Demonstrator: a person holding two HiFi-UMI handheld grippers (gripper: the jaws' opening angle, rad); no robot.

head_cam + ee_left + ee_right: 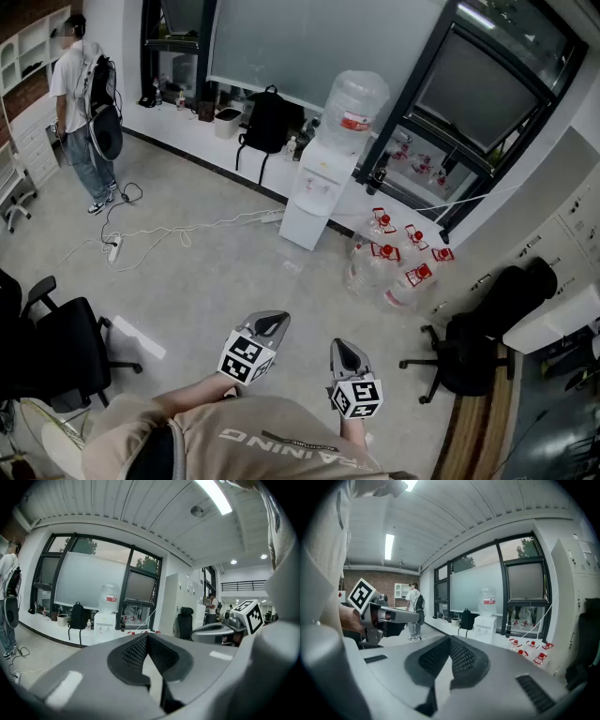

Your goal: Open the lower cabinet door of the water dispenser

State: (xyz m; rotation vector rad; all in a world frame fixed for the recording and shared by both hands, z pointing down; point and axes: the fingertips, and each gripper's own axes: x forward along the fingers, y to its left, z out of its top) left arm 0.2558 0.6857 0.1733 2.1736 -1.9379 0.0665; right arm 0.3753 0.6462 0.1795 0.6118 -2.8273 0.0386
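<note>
Tan T-shirt [234, 436], white lettering across it; grey left gripper [273, 322] and grey right gripper [344, 348] each wear a black-and-white marker cube.

3 views toward distant water dispenser [317, 187]

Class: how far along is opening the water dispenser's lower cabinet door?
Done: nothing; the water dispenser stands across the floor, lower door looking shut. In hand: nothing; left gripper and right gripper are shut, empty. Left: approach, grip the door, pull it open.
</note>
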